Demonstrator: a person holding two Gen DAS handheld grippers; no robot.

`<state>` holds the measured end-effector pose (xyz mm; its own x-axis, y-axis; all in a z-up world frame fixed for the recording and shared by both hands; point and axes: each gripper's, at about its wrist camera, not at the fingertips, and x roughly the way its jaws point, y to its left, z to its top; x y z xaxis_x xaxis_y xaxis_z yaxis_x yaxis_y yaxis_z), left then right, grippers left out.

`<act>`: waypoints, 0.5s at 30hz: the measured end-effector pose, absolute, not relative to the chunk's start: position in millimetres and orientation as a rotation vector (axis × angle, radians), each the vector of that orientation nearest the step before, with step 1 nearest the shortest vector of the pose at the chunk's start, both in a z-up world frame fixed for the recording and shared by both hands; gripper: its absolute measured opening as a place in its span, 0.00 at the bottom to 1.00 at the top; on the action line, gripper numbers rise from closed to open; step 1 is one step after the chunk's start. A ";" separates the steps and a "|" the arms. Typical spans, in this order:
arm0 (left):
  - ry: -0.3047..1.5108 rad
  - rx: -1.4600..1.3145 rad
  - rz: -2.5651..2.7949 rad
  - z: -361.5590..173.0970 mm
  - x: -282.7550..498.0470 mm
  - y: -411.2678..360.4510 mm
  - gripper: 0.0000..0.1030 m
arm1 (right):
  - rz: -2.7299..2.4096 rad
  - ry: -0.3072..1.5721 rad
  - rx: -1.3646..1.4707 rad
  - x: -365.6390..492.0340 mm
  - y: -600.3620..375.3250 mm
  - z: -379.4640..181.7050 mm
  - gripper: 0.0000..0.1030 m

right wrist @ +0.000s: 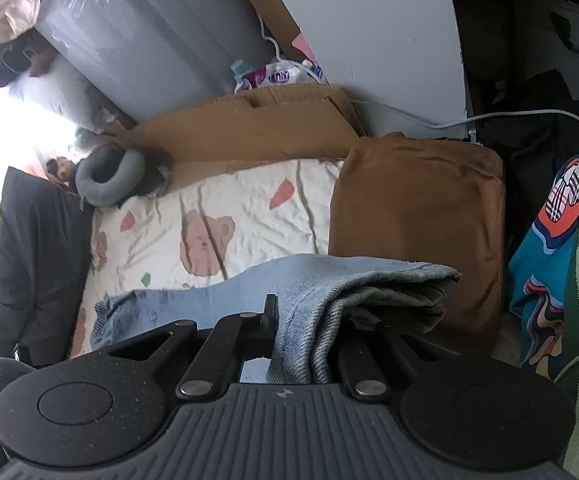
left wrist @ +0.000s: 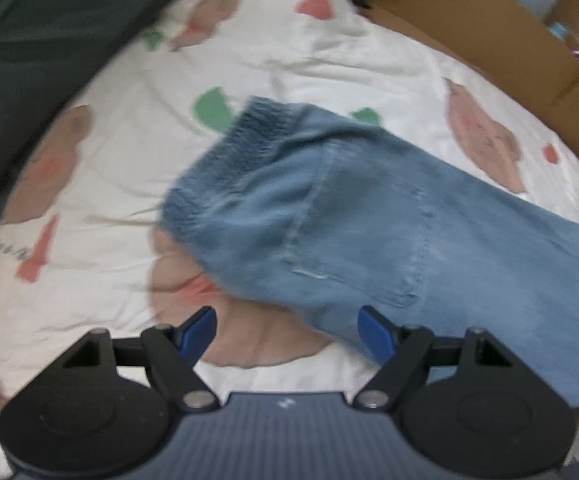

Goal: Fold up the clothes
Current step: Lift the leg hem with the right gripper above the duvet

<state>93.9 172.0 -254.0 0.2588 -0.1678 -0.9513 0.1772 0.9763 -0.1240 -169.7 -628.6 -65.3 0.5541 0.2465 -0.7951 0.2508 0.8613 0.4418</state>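
Cream bedding printed with bears, carrots and green leaves covers the bed [left wrist: 329, 56], and the jeans [left wrist: 369, 216] lie across it. Small dark script runs along the sheet's left edge in the left wrist view, too blurred to read. A packet [right wrist: 277, 76] behind the cardboard [right wrist: 249, 128] carries blue lettering, also unreadable.

The left hand-held gripper [left wrist: 288, 334] hangs over the jeans with its blue pads spread wide and nothing between them; the jeans' lower edge passes just beyond the right pad. Its view shows the ribbed waistband [left wrist: 225, 152] and a stitched back pocket [left wrist: 369, 248], which the other view gives only dimly.

The right hand-held gripper [right wrist: 293, 320] is clamped shut on the jeans' folded hem end [right wrist: 369, 292], the denim bunched between the fingers and draping over them. Only this view shows what lies past the jeans: a brown cushion [right wrist: 421, 232] just beyond the hem, a grey neck pillow [right wrist: 109, 172] at the bed's far left corner, a white cable [right wrist: 489, 118] along the wall, and bright patterned cloth [right wrist: 549, 260] to the right of the cushion.
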 end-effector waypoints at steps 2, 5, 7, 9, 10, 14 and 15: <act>1.279 -0.010 -0.279 -258.9 96.5 165.1 0.78 | -0.015 1.022 0.543 -164.8 -625.3 -64.7 0.04; 1.269 -0.026 -0.338 -267.0 100.9 154.0 0.77 | -0.043 1.060 0.523 -157.6 -619.7 -63.7 0.04; 1.261 -0.034 -0.387 -269.9 105.0 145.2 0.77 | -0.059 1.082 0.511 -153.9 -614.6 -63.3 0.04; 1.245 -0.025 -0.448 -270.8 108.0 133.5 0.76 | -0.071 1.103 0.496 -150.2 -608.4 -62.6 0.04; 1.237 -0.017 -0.483 -271.3 109.4 125.9 0.76 | -0.077 1.114 0.487 -148.6 -604.8 -62.2 0.04; 1.222 -0.010 -0.646 -275.7 115.1 92.5 0.72 | -0.105 1.150 0.461 -142.8 -593.5 -60.0 0.04; 1.222 -0.014 -0.688 -278.1 116.1 83.3 0.71 | -0.113 1.157 0.456 -141.7 -591.4 -59.5 0.04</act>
